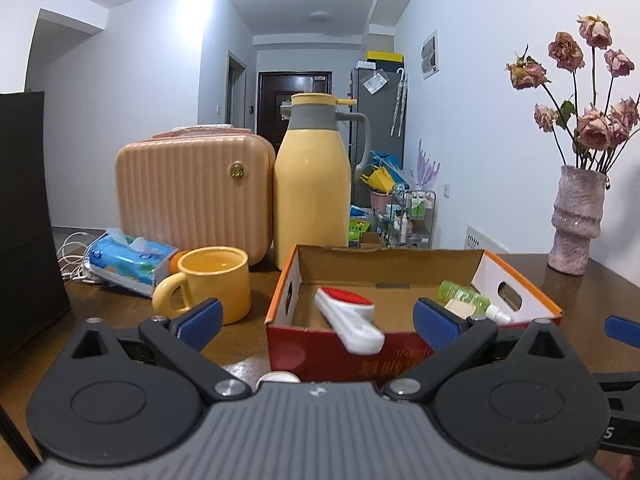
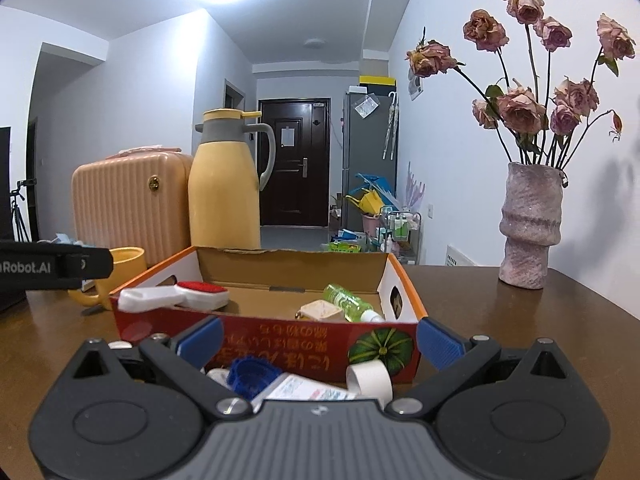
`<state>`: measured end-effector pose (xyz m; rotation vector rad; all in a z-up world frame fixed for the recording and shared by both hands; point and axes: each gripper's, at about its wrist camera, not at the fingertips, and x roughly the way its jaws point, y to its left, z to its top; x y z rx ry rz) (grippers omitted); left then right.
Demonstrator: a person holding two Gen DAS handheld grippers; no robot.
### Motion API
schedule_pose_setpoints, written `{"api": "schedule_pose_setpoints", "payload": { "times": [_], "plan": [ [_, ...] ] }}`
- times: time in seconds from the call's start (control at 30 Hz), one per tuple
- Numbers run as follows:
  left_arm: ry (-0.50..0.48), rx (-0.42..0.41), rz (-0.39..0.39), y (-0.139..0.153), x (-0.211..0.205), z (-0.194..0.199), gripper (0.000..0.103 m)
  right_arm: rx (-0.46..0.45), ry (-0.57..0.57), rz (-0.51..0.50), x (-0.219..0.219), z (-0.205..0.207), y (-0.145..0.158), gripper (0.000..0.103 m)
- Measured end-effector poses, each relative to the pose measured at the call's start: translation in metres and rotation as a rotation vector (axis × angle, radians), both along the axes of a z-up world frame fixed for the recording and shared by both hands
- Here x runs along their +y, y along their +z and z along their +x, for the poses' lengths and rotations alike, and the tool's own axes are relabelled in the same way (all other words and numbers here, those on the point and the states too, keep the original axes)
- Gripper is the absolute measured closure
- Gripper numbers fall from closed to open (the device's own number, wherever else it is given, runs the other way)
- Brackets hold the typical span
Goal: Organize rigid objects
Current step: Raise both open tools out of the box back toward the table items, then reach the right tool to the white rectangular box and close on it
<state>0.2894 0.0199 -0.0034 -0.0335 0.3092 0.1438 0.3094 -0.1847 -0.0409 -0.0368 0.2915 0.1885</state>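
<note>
Brown table [image 2: 520, 320] in a hallway-facing room bears a cardboard box [image 2: 276, 340]; left gripper [image 1: 318, 320] and right gripper [image 2: 320, 340] level, jaws spread, empty.

"robot.ai" in white on black left gripper body [image 2: 56, 268]; upside-down yellow east asian script on red cardboard box [image 2: 280, 344], illegible.

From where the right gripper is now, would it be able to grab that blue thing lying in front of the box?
Probably yes. The right gripper is open, and the blue thing lies on the table just below and between its fingers, in front of the box. Nothing covers it, though a white tube lies right beside it.
</note>
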Motion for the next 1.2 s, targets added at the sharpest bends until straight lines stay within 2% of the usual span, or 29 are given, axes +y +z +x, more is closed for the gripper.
{"api": "schedule_pose_setpoints", "payload": {
  "times": [0.4,0.73,1.2],
  "plan": [
    [-0.023,0.032,-0.003,-0.011,0.013,-0.025,0.000,0.006,0.001,-0.023,0.002,-0.028,-0.009,0.000],
    [-0.093,0.106,-0.023,-0.022,0.024,-0.033,0.000,0.028,-0.012,-0.046,0.000,-0.045,-0.016,0.000],
    [-0.120,0.164,-0.027,-0.032,0.033,-0.026,0.000,0.098,-0.054,-0.056,0.006,-0.035,-0.020,0.000]
  ]
}}
